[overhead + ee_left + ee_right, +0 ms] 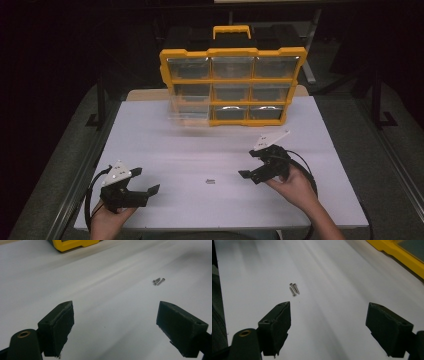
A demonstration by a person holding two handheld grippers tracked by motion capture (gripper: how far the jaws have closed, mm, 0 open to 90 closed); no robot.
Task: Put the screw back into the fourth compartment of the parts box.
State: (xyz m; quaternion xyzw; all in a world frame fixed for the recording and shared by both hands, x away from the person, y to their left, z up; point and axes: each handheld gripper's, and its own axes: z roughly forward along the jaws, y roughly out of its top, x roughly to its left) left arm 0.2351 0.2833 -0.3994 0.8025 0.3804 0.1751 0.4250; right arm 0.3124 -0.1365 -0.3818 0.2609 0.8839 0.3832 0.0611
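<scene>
A few small metal screws [210,181] lie together on the white table [165,145], between the two hands. The same screws [158,281] show ahead and right in the left gripper view, and the screws [294,288] sit ahead and left in the right gripper view. My left gripper [150,186] rests near the front left edge, open, jaws wide with nothing between them [115,330]. My right gripper [248,167] is held right of the screws, open and empty [328,327], pointing left toward them.
A yellow organiser case [232,85] with clear drawers and a yellow handle stands upright at the table's back. One clear drawer [189,112] at its lower left is pulled partly out. The case's yellow corner [72,245] and its edge [397,255] show in the gripper views.
</scene>
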